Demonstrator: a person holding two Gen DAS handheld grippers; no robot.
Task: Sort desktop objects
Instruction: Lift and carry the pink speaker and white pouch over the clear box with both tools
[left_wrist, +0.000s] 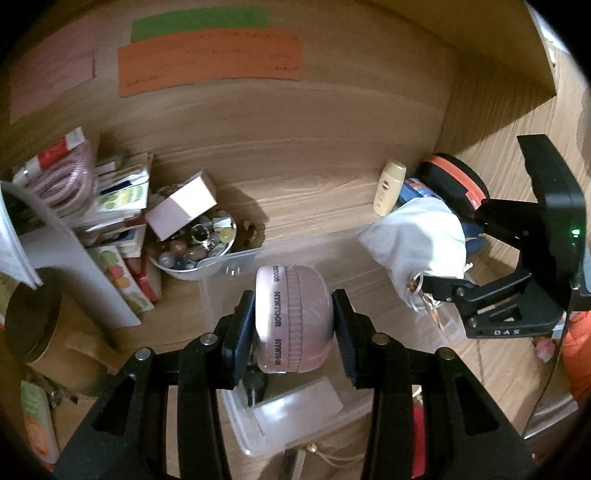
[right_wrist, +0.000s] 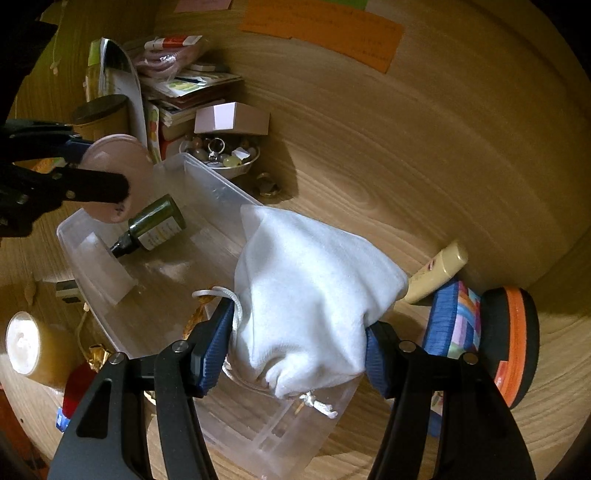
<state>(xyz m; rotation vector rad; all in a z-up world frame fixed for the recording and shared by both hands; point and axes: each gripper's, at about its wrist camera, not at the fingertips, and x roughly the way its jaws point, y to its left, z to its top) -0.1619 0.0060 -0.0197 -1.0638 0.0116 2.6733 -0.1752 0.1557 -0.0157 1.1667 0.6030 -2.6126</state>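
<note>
Bottle (right_wrist: 155, 225) inside bin (right_wrist: 207, 184)

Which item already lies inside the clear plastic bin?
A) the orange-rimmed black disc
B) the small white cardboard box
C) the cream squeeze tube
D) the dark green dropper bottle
D: the dark green dropper bottle lies on its side on the floor of the clear plastic bin.

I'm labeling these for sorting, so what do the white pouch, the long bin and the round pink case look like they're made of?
White pouch: soft matte fabric, folds and drawstring cord. Long bin: clear glossy plastic, desk visible through it. Round pink case: probably hard satin plastic, printed rim.
</note>
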